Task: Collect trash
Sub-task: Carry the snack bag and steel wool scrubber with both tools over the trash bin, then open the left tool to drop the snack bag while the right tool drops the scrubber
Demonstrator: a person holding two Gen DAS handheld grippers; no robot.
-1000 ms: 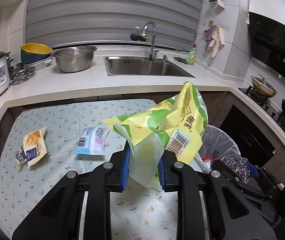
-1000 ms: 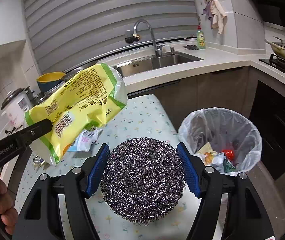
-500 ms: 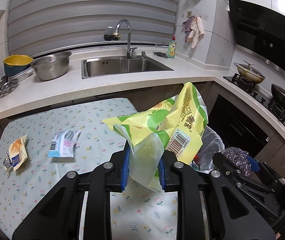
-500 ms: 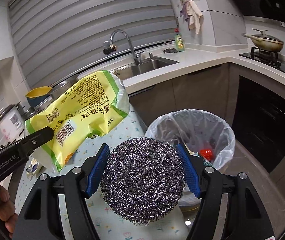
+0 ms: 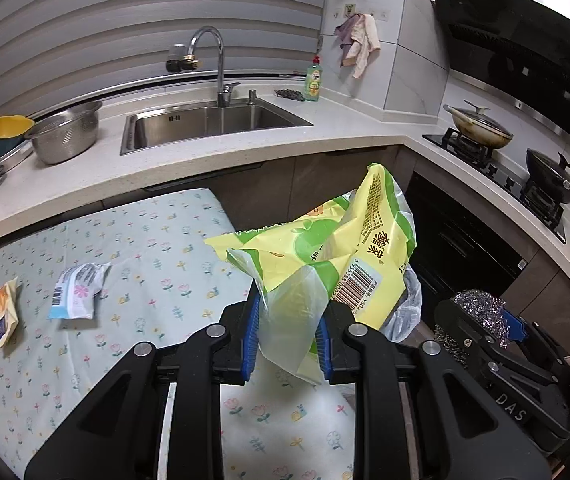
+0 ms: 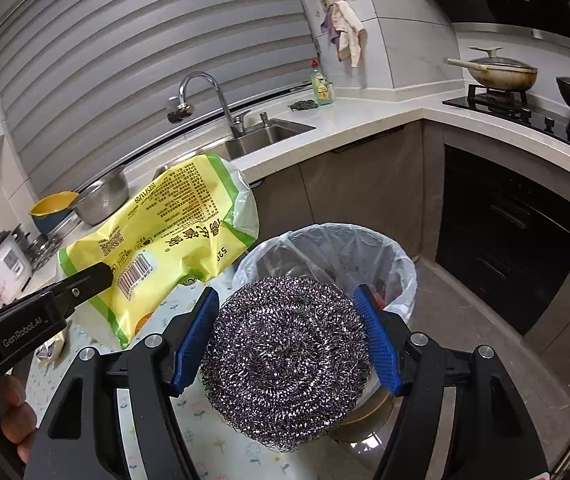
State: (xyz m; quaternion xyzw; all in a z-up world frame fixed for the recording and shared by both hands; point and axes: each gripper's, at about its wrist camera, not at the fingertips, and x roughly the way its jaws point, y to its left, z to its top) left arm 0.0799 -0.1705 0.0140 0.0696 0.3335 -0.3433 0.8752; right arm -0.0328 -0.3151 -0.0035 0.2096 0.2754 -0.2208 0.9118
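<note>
Steel wool is sitting clamped in the right gripper [image 6: 287,344]: its blue pads are pressing both flanks of the steel wool scourer [image 6: 285,360], a light, springy coil that is giving under pressure and is unlikely to slip, so holding across its widest part looks sound. Beside it, the left gripper [image 5: 288,338] is pinching the clear lower end of the yellow-green snack bag [image 5: 325,264], which is standing up crumpled above the jaws; judged thin, slick and nearly weightless, it is best held by a bunched fold, as here. Just ahead of the scourer, the bin with a clear liner [image 6: 401,252] is standing open on the floor, already holding some red and dark scraps. On the floral tablecloth [image 5: 145,240], a blue-white wrapper [image 5: 75,290] and an orange wrapper [image 5: 1,312] are lying uncollected.
</note>
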